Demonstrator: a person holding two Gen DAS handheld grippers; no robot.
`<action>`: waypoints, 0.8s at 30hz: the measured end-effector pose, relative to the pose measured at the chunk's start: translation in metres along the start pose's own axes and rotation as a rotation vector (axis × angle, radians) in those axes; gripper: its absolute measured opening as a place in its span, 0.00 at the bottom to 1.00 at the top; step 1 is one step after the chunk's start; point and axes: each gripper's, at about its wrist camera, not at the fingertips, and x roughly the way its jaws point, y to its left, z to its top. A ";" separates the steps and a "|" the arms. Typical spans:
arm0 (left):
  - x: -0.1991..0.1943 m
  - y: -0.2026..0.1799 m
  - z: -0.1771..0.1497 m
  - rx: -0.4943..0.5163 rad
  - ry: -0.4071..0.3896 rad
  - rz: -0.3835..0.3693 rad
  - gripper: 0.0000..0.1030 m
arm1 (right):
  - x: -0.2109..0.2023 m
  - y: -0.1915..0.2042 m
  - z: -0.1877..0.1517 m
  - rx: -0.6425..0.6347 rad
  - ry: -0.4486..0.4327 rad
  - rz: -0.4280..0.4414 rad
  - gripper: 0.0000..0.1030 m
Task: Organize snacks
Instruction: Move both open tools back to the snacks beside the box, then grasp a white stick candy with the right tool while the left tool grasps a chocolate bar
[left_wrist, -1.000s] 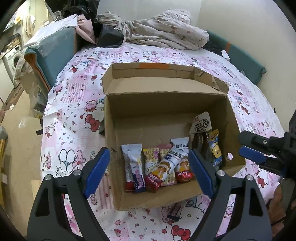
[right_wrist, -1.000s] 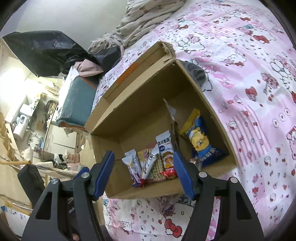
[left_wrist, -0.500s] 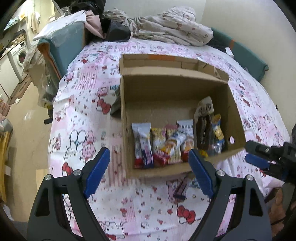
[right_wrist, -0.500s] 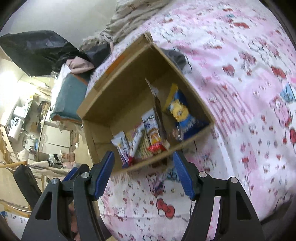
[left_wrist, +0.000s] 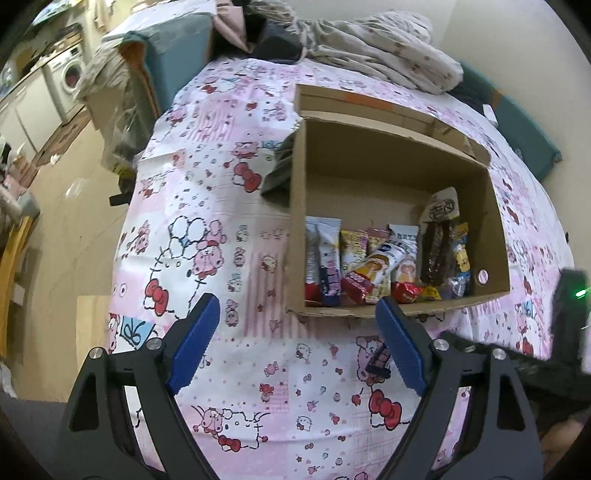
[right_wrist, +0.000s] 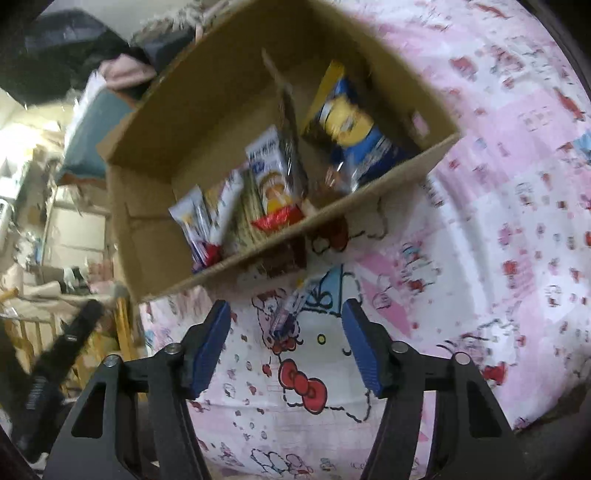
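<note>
An open cardboard box (left_wrist: 297, 221) (right_wrist: 258, 254) rests on the pink cartoon bedsheet (left_wrist: 221, 184). Several snack packets (left_wrist: 369, 262) (right_wrist: 266, 192) stand along its near wall, a blue and yellow one (right_wrist: 347, 125) at the right end. One small loose packet (left_wrist: 378, 360) (right_wrist: 286, 314) lies on the sheet just in front of the box. My right gripper (right_wrist: 286, 310) hangs low over it; its jaws are closing with the packet between the tips, untouched by the pads. My left gripper (left_wrist: 297, 314) is open and empty, in front of the box's left corner.
A crumpled blanket (left_wrist: 369, 55) lies at the bed's far end, and a dark cloth (left_wrist: 277, 170) lies against the box's left side. Left of the bed are bare floor (left_wrist: 74, 221), a teal case (left_wrist: 173, 62) and a washing machine (left_wrist: 68, 74).
Both grippers pulled back from the box toward the near bed edge. The right one sank toward the sheet, its jaws narrowed, and the loose packet now lies between its tips.
</note>
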 end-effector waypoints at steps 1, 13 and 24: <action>0.001 0.002 0.000 -0.011 0.003 0.000 0.82 | 0.008 0.002 0.001 -0.002 0.018 -0.012 0.55; 0.017 0.001 -0.004 -0.006 0.054 0.024 0.82 | 0.063 0.015 -0.005 -0.132 0.059 -0.249 0.18; 0.025 0.006 -0.006 -0.039 0.091 0.027 0.82 | 0.060 0.022 -0.004 -0.416 0.026 -0.329 0.17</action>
